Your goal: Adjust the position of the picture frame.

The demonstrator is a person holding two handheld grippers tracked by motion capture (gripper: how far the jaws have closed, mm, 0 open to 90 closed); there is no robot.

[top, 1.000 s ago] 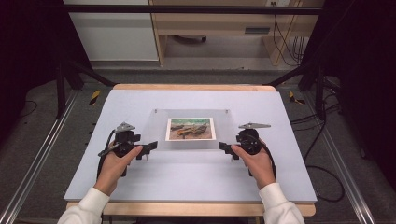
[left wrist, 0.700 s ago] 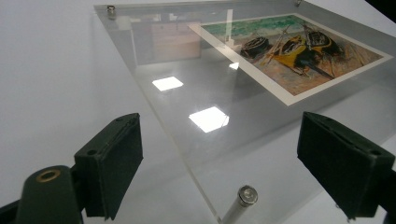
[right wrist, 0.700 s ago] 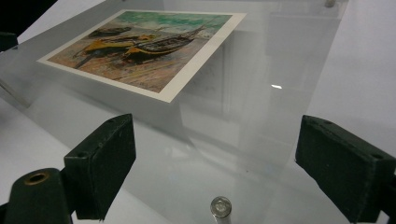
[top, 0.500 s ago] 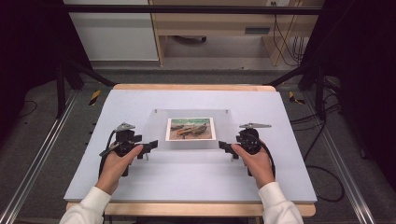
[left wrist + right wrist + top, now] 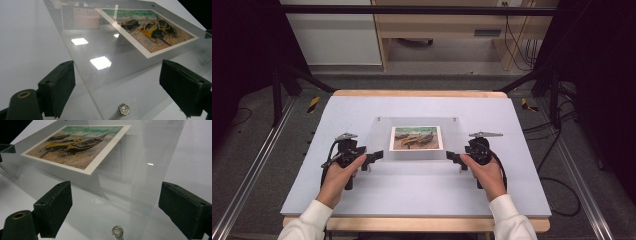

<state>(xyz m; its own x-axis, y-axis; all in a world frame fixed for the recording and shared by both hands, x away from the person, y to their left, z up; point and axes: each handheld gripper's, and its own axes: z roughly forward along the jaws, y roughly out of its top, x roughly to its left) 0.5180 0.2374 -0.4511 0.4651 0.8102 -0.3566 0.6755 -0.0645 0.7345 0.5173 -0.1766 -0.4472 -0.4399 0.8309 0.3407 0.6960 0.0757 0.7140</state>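
A: What is laid out on the table [image 5: 337, 200]?

B: A clear acrylic frame [image 5: 382, 137] with a boat print [image 5: 416, 137] sandwiched inside is seen lying flat near the middle of the table, held together by small metal studs at its corners. One stud [image 5: 123, 109] is seen close up in the left gripper view, another stud [image 5: 117, 231] in the right gripper view.

A: And the grippers?

B: The left gripper [image 5: 374, 156] is placed at the frame's near left corner, the right gripper [image 5: 452, 158] at its near right corner. In both gripper views the jaws are spread wide, one on each side of a corner, and nothing is grasped.

A: What has changed over the last second?

B: Very little. The left gripper appears to have been eased slightly nearer the frame, while the right one has been kept in place; the frame has not been moved. The earlier high pictures are small, so that shift can only be offered as probable.

A: What does that mean for the work?

B: The approach is judged finished and the grasp not yet begun. The corners are lined up between the jaws, so a closing on both corners, or on the studs, is probably called for next.
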